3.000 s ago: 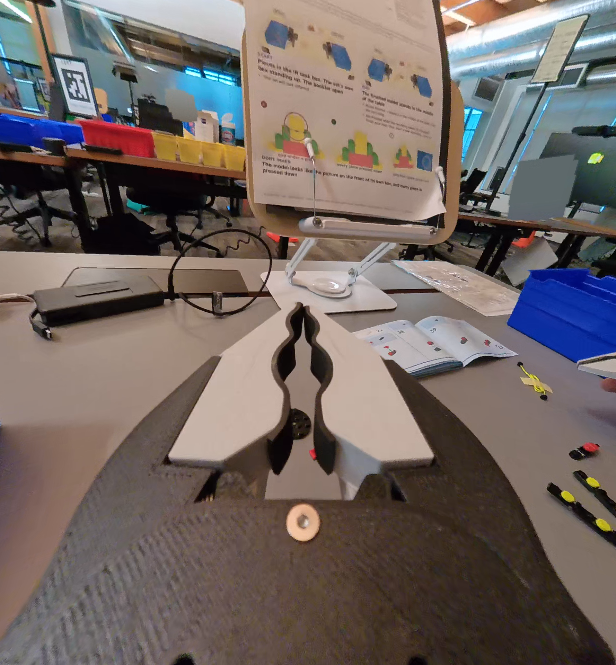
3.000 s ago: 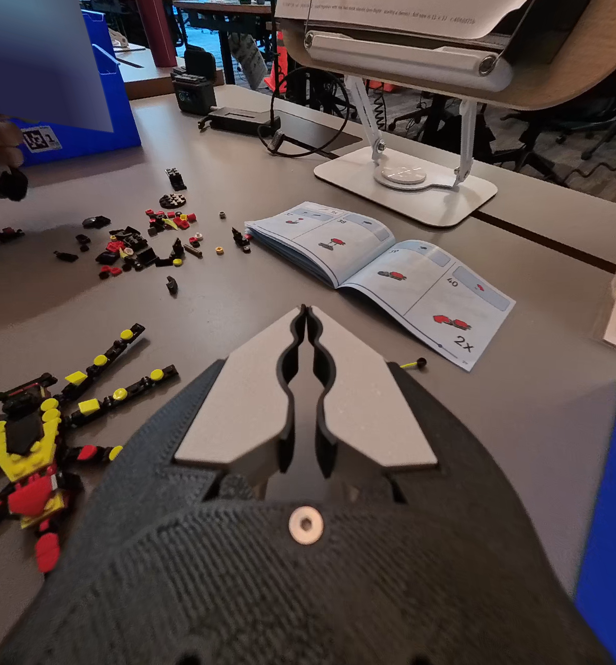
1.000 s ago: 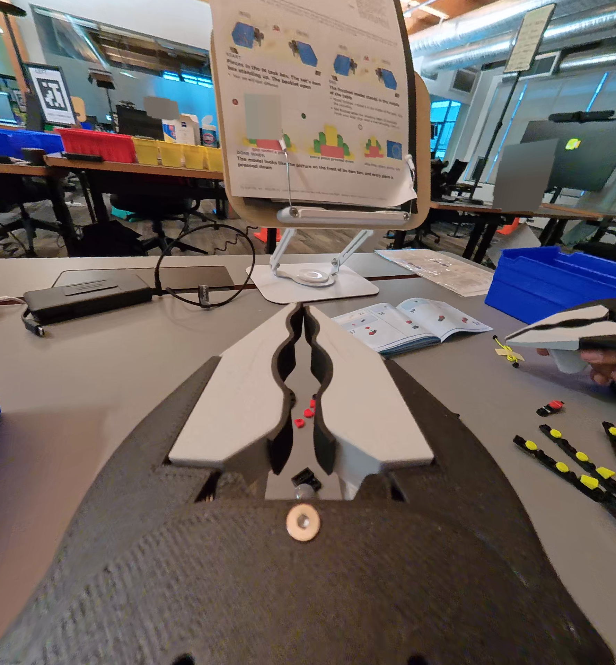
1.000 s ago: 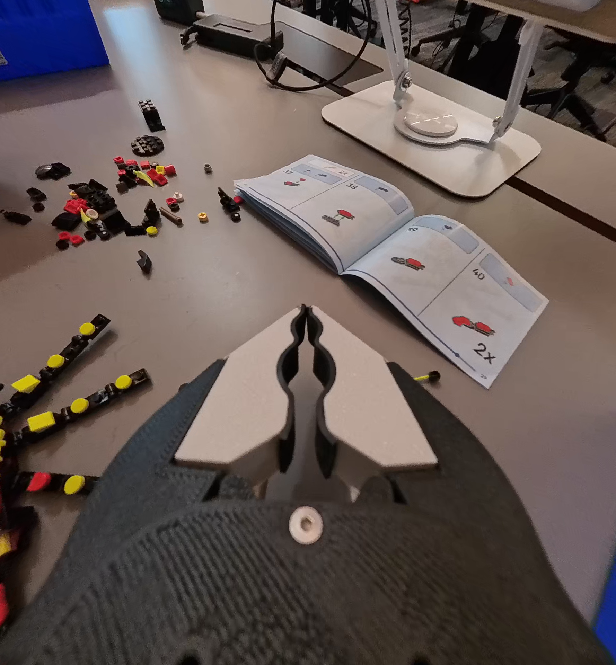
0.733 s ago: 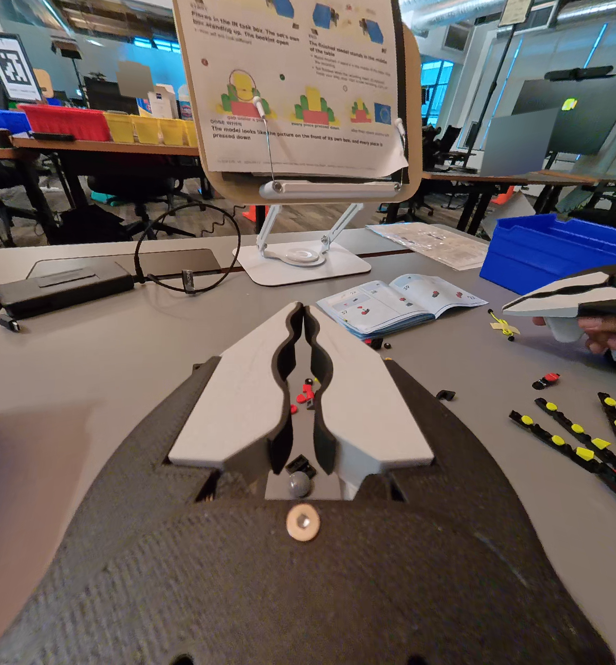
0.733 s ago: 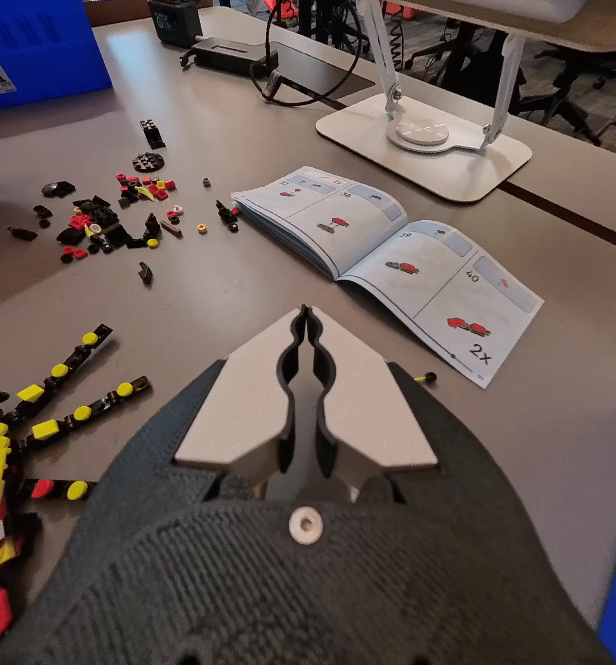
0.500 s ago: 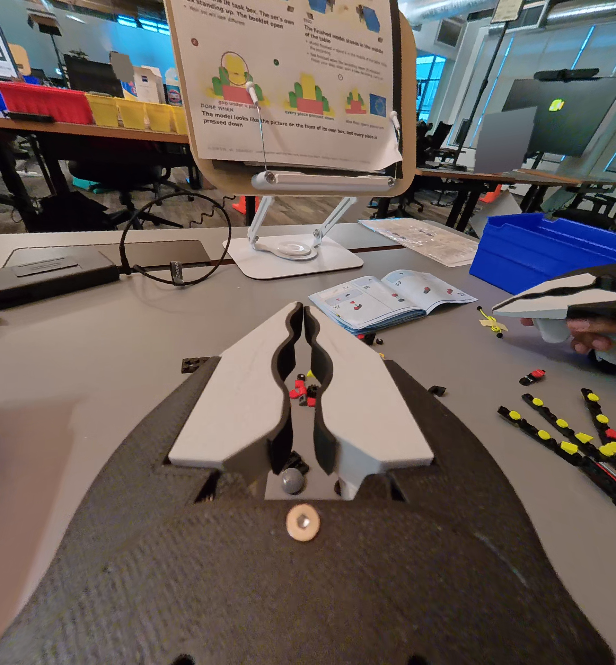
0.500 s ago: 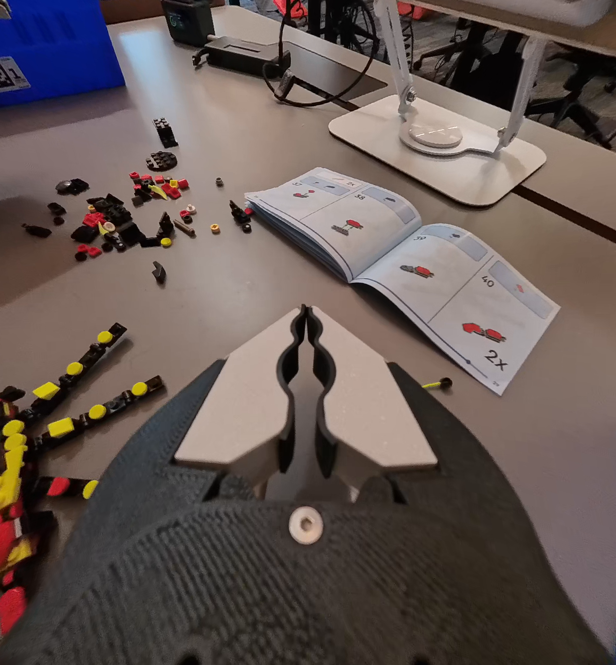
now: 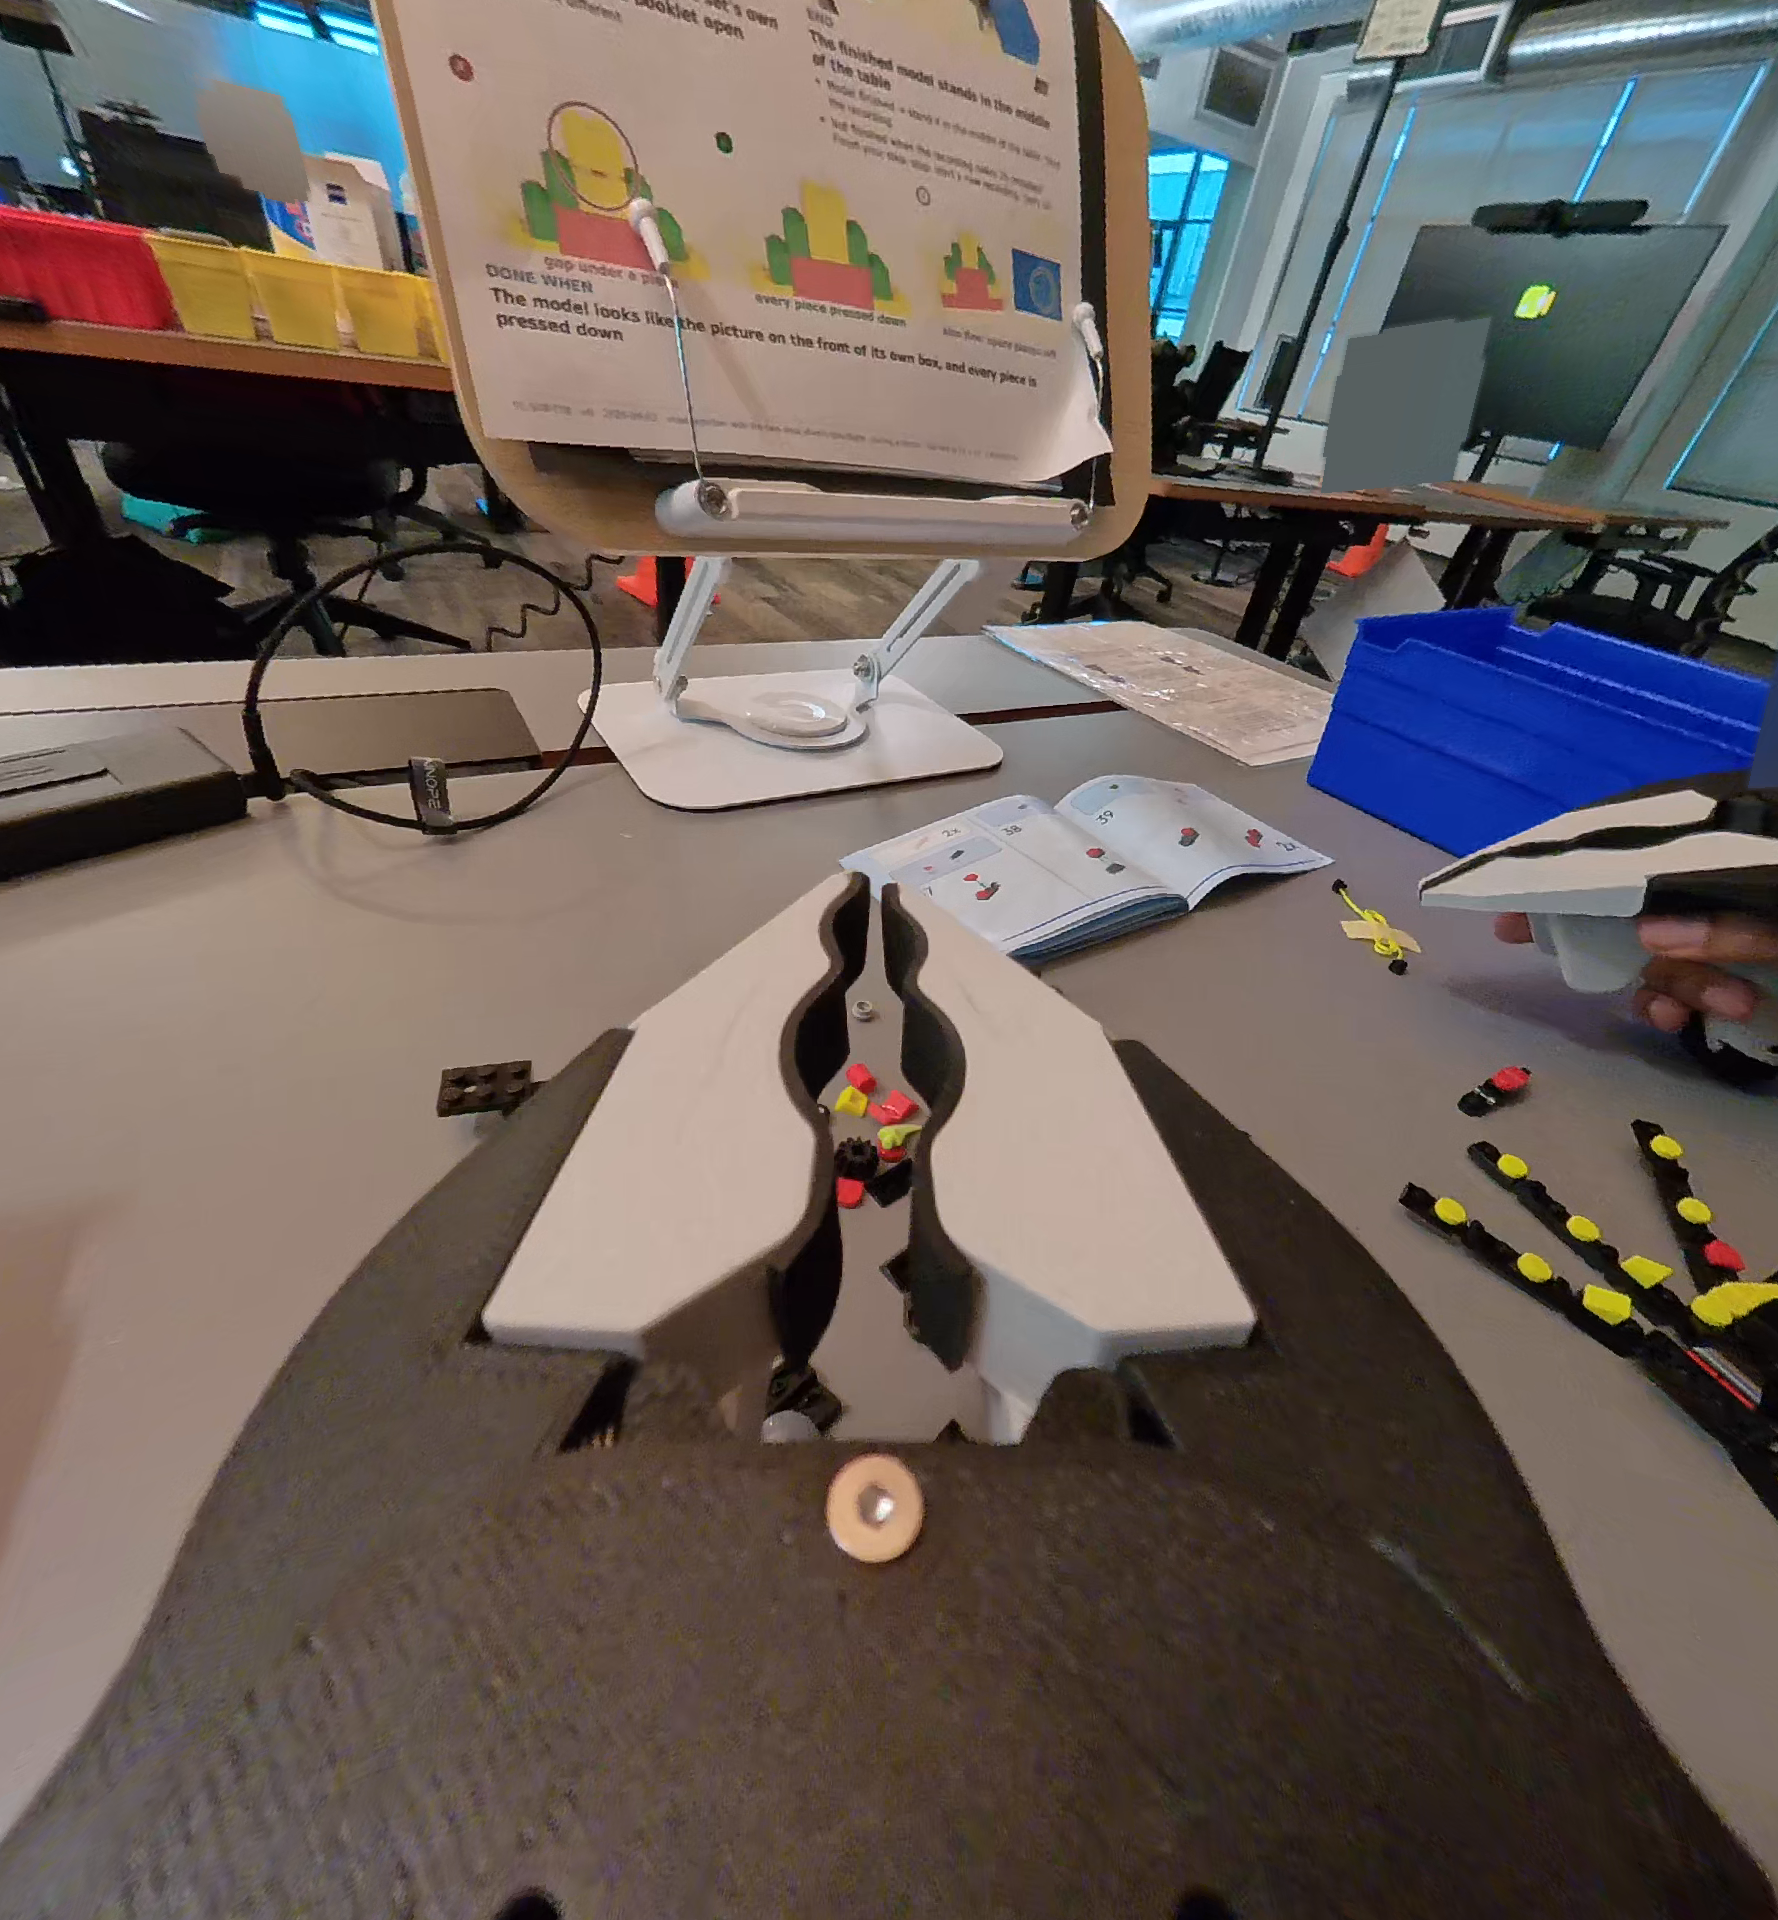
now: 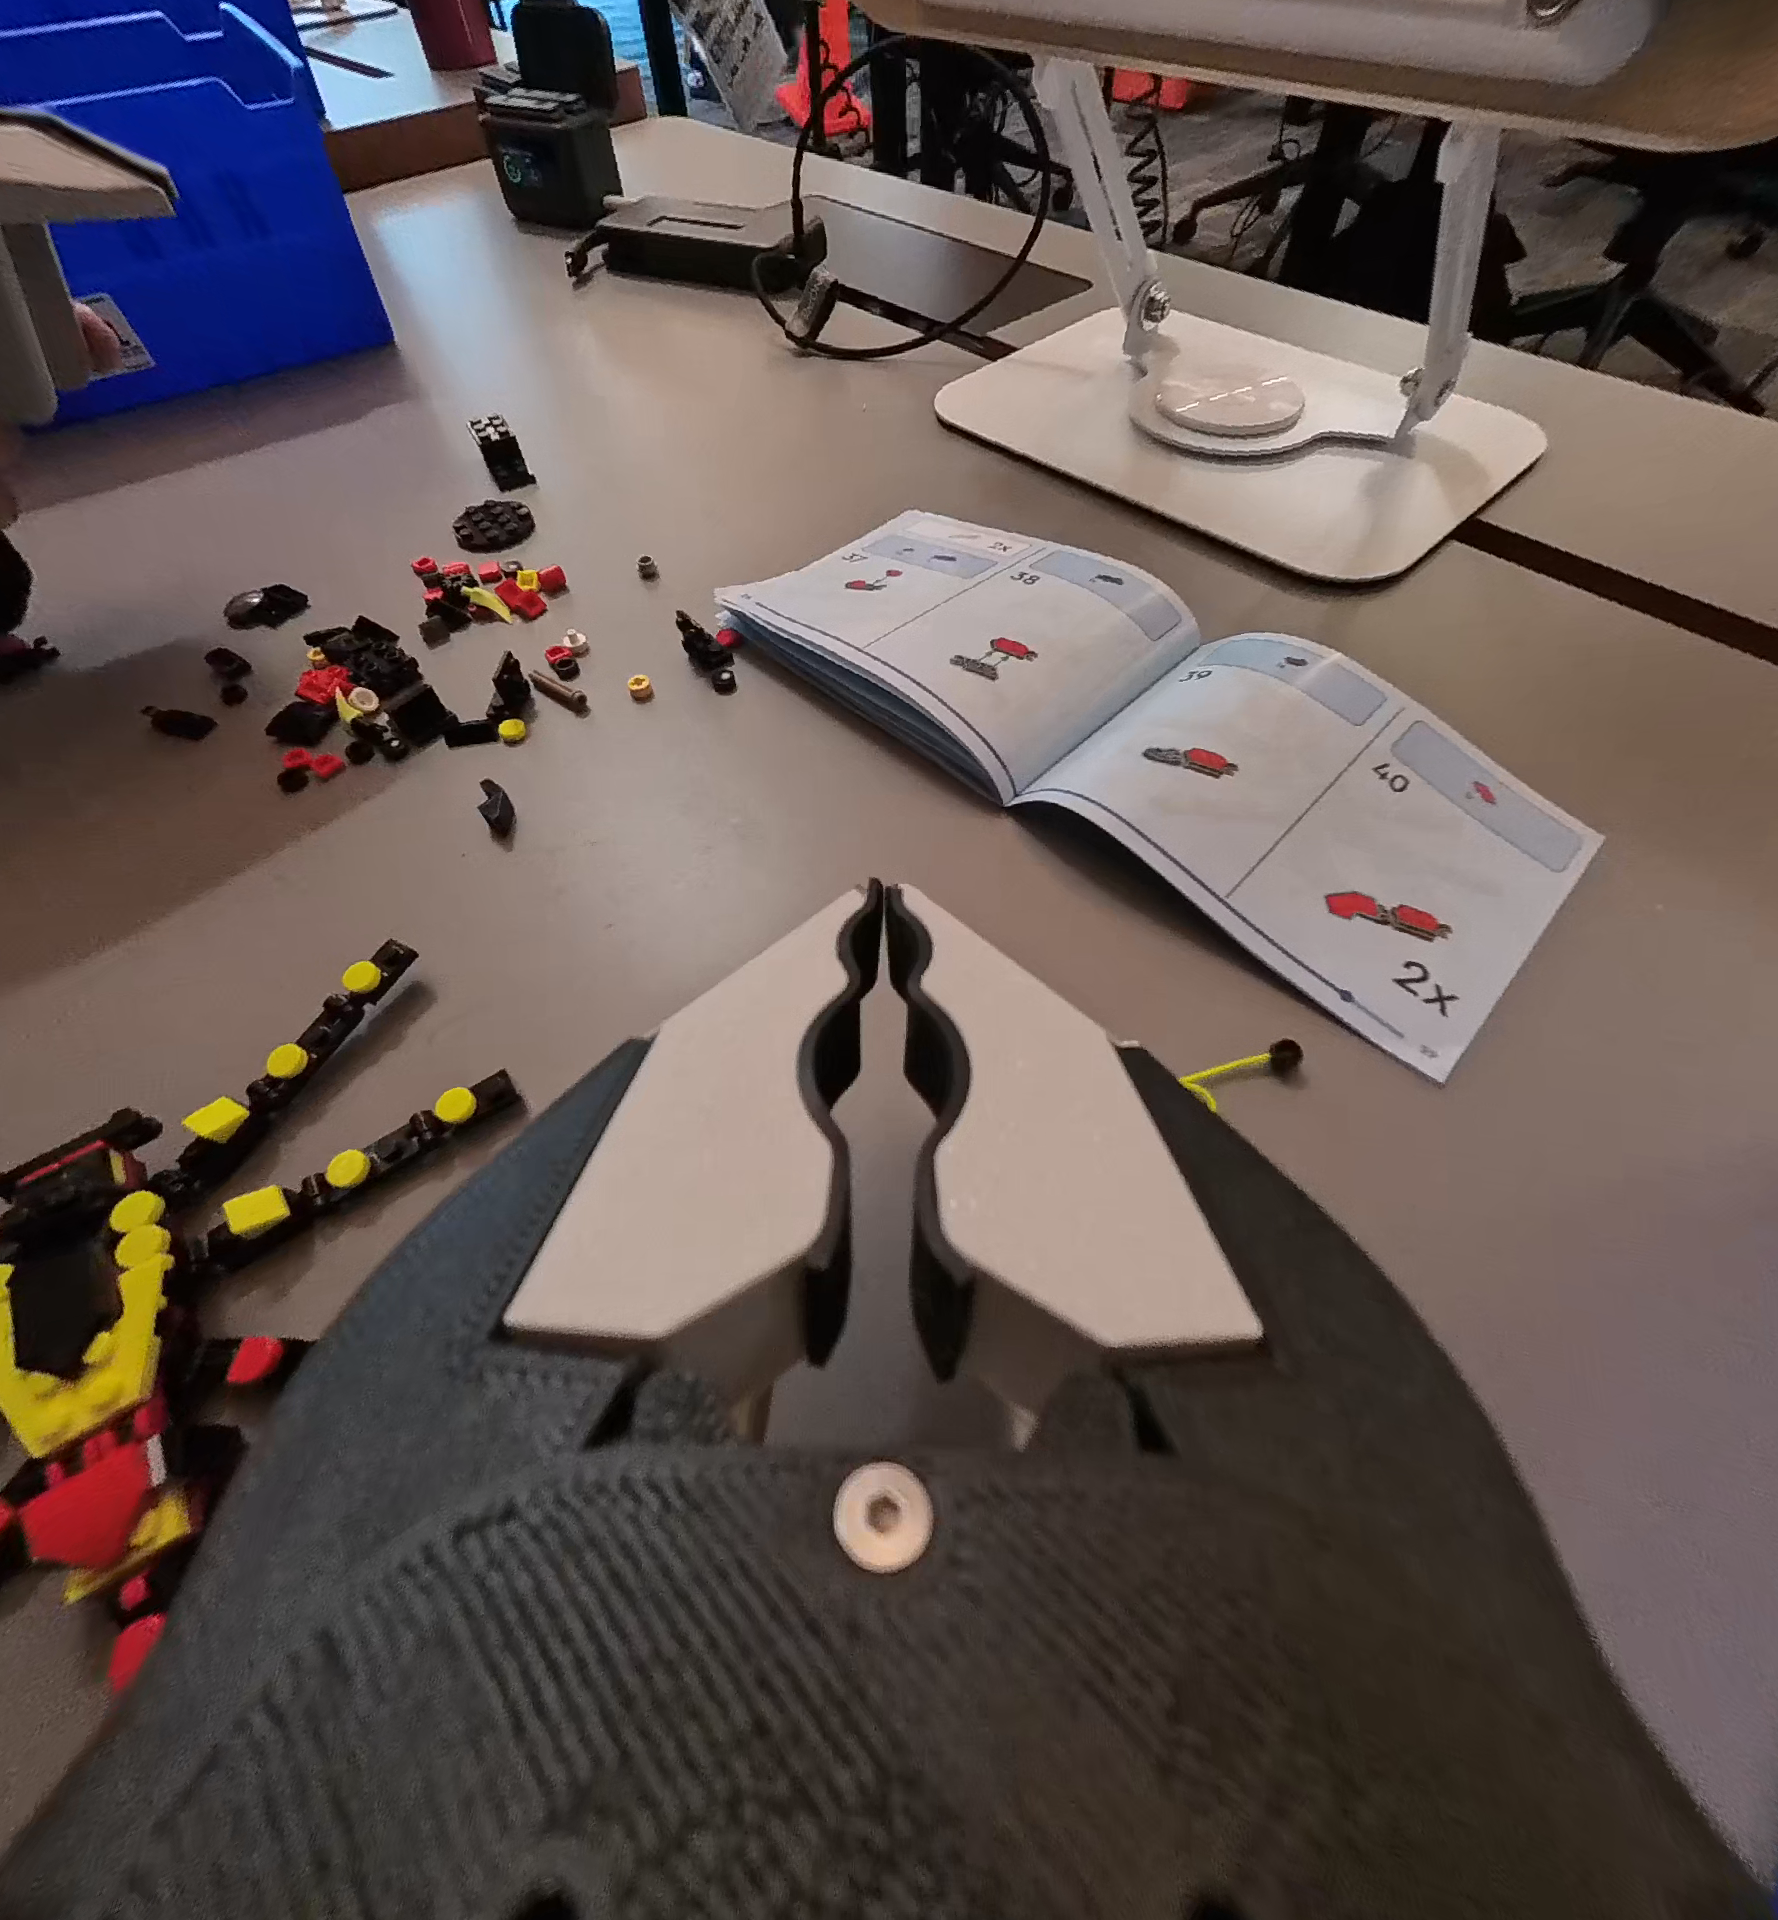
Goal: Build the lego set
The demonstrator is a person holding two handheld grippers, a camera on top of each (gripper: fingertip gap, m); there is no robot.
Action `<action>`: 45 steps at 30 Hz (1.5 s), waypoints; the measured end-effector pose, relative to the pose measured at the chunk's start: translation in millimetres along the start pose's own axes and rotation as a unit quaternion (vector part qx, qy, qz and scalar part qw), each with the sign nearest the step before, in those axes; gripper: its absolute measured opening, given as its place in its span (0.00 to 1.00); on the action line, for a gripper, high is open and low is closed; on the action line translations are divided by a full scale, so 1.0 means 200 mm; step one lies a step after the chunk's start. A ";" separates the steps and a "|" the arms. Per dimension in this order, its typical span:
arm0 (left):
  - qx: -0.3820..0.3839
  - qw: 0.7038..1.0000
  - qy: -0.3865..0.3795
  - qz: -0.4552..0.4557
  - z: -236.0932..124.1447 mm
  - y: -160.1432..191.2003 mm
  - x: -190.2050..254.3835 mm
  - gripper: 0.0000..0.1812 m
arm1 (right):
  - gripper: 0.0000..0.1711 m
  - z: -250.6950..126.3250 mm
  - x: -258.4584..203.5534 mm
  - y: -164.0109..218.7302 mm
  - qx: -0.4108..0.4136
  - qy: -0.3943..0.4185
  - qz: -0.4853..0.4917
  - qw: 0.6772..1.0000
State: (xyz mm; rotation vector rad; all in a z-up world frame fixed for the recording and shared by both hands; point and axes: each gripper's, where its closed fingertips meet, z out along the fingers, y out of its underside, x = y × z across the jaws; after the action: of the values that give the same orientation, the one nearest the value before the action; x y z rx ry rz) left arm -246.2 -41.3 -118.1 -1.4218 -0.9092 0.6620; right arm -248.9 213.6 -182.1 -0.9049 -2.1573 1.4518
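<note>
My left gripper (image 9: 872,896) is shut and empty, hovering low over a loose pile of small red, black and yellow pieces (image 9: 874,1132), seen through the slit between its fingers. The pile also shows in the right wrist view (image 10: 397,675). My right gripper (image 10: 877,894) is shut and empty above bare table, in front of the open instruction booklet (image 10: 1124,748). A part-built black, yellow and red model with long legs (image 10: 64,1351) lies at its left. It shows at the right in the left wrist view (image 9: 1695,1288). A black plate (image 9: 485,1088) lies left of my left gripper.
A white document stand (image 9: 791,727) holds a sheet at the back. A blue bin (image 9: 1550,727) sits back right, another blue bin (image 10: 189,208) far left. A black power brick with looped cable (image 9: 74,800) lies back left. A yellow-string piece (image 10: 1238,1065) lies near the booklet. About 25 centimeters separates my left fingertips from my right. The right gripper is farther from the black plate (image 9: 485,1088), some 35 centimeters, than the left, some 15 centimeters.
My left gripper has moved forward over the loose pile, which now shows further up between its fingers. My right gripper has drawn back, bringing more of the model into view. Both stay shut.
</note>
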 end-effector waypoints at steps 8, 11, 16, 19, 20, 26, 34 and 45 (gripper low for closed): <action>-0.002 1.000 -0.005 -0.004 -0.01 0.00 -0.02 0.00 | 0.00 0.02 -0.01 0.02 -0.018 -0.004 -0.008 1.000; -0.004 1.000 -0.003 -0.006 0.00 0.01 -0.02 0.00 | 0.00 0.02 -0.02 0.02 -0.017 -0.003 -0.012 1.000; -0.007 1.000 -0.002 -0.005 0.00 0.02 -0.02 0.00 | 0.00 0.02 -0.01 0.02 -0.017 -0.004 -0.009 1.000; -0.007 1.000 -0.001 -0.008 0.00 0.02 -0.02 0.00 | 0.00 0.02 -0.02 0.02 -0.016 -0.004 -0.011 1.000; -0.007 1.000 -0.001 -0.010 0.00 0.02 -0.02 0.00 | 0.00 0.02 -0.02 0.02 -0.016 -0.003 -0.012 1.000; -0.009 1.000 0.003 -0.011 0.00 0.02 -0.01 0.00 | 0.00 0.02 -0.02 0.02 -0.018 -0.003 -0.015 1.000; -0.011 1.000 0.002 -0.008 0.01 0.03 -0.01 0.01 | 0.00 0.02 -0.02 0.02 -0.019 -0.004 -0.015 1.000; 0.003 1.000 -0.009 -0.006 -0.01 0.00 -0.03 0.00 | 0.00 0.02 -0.03 0.03 -0.019 -0.004 -0.018 1.000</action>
State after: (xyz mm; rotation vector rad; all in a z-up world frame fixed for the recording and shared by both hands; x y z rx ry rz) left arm -247.5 -46.5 -118.0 -1.4070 -0.9286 0.6694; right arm -246.1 208.6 -188.1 -0.8700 -2.2035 1.4031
